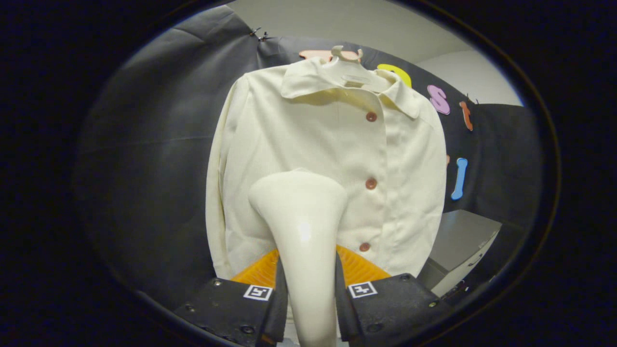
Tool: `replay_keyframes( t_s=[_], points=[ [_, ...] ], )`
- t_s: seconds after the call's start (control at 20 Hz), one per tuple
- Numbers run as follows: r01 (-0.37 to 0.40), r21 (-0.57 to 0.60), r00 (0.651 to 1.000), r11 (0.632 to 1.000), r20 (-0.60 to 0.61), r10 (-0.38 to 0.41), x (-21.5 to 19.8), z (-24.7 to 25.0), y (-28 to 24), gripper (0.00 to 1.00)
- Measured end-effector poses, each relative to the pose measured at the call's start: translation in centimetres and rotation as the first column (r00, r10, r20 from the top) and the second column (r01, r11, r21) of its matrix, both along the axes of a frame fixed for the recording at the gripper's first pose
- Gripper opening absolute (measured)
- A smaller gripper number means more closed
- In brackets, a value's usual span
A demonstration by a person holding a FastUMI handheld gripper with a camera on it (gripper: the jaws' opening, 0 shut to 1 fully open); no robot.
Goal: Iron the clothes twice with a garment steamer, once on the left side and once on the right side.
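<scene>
My hand-held gripper (311, 289) is clamped on the garment steamer (301, 226), both fingers pressing its neck at the bottom centre of the frame. Its head sits against the shirt's (332, 173) lower left half (beside the button row). Bare dark cloth spreads left of the sleeve edge.

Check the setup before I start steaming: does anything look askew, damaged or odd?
Nothing stands out. The shirt hangs buttoned on its hanger, and the gripper is shut on the steamer, its head against the shirt front.
</scene>
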State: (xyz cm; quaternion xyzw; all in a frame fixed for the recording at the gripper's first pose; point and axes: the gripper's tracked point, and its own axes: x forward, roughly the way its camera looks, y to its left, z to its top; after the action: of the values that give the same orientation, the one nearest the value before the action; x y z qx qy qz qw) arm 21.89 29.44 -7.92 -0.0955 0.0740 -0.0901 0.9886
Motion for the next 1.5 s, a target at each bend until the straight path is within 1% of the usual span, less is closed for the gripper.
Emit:
replay_keyframes(
  t_s=[0.25,0.55,0.75,0.85,1.0,1.05,1.3,1.5],
  points=[
    [0.026,-0.013,0.999,1.000,-0.025,-0.026,0.0,-3.3,-0.1,0.44],
    [0.014,0.015,0.999,1.000,-0.042,-0.013,0.0,-6.3,0.0,0.44],
    [0.025,0.027,0.996,0.999,-0.091,-0.023,-0.4,-9.6,-0.8,0.45],
    [0.022,0.017,0.994,1.000,-0.110,-0.020,-0.6,-11.2,-1.1,0.45],
    [0.032,-0.024,0.990,0.999,-0.135,-0.035,-1.1,-13.3,-2.0,0.45],
    [0.030,-0.019,0.989,0.999,-0.142,-0.032,-1.0,-14.1,-2.2,0.45],
    [0.029,-0.024,0.971,0.999,-0.235,-0.034,-2.1,-18.7,-3.3,0.45],
    [0.028,-0.035,0.962,0.999,-0.272,-0.036,-2.5,-20.7,-3.7,0.45]
  ],
)
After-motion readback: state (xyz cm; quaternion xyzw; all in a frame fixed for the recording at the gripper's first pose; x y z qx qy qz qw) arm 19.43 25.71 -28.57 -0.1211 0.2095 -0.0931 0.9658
